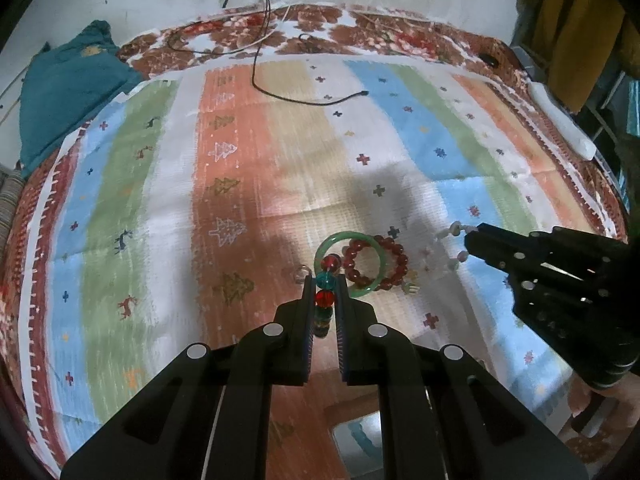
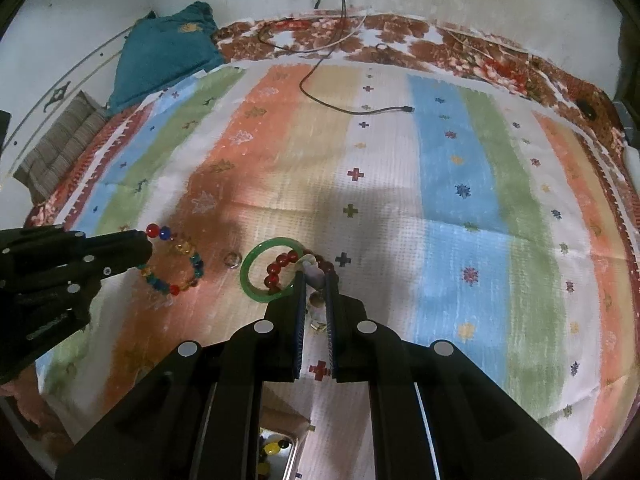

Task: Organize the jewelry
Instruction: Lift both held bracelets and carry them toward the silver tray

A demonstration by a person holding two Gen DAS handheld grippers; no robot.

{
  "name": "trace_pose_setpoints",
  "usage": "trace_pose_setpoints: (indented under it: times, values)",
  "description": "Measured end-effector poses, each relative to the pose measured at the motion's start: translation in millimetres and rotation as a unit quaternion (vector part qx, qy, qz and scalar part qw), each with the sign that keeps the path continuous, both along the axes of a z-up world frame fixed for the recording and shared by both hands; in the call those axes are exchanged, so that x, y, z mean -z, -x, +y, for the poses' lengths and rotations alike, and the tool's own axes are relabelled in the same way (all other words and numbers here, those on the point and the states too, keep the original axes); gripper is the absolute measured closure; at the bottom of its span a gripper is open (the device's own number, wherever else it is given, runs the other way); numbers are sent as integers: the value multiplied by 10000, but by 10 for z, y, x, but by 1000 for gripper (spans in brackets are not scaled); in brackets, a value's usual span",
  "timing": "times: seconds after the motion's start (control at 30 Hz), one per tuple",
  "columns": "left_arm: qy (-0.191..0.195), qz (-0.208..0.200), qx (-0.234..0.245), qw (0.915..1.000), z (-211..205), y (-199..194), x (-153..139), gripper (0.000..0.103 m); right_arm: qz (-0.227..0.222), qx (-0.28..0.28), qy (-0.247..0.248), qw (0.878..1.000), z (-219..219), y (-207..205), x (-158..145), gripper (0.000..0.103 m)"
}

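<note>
Multicoloured bead bracelet [image 2: 173, 264] pinched in left gripper [image 1: 325, 280], pale bead bracelet [image 1: 454, 246] pinched in right gripper [image 2: 316, 276]

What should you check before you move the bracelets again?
1. Left gripper shut on the colourful bead bracelet: ok.
2. Right gripper shut on the pale bead bracelet: ok.
3. Both bracelets hanging free of the striped cloth: cannot tell, though each loop dangles from its gripper.
4. Green bangle and dark red bead bracelet left lying on the cloth, overlapping, not caught by either held bracelet: ok.
5. Small clear ring on the cloth, out of the way: ok.
6. Black cable far from both grippers: ok.
</note>
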State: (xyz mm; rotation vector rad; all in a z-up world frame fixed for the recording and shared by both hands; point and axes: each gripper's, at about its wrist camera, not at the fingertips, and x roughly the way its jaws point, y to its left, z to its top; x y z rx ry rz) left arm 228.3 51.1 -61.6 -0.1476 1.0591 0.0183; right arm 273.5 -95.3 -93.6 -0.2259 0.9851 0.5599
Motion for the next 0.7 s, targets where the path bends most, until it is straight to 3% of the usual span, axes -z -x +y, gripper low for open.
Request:
trace_pose_setpoints:
  times: [0.7]
  values:
    - [62,-522,178,9985,-280,486,-290,94,-547,-185,-209,9981,-134,583,-328,93]
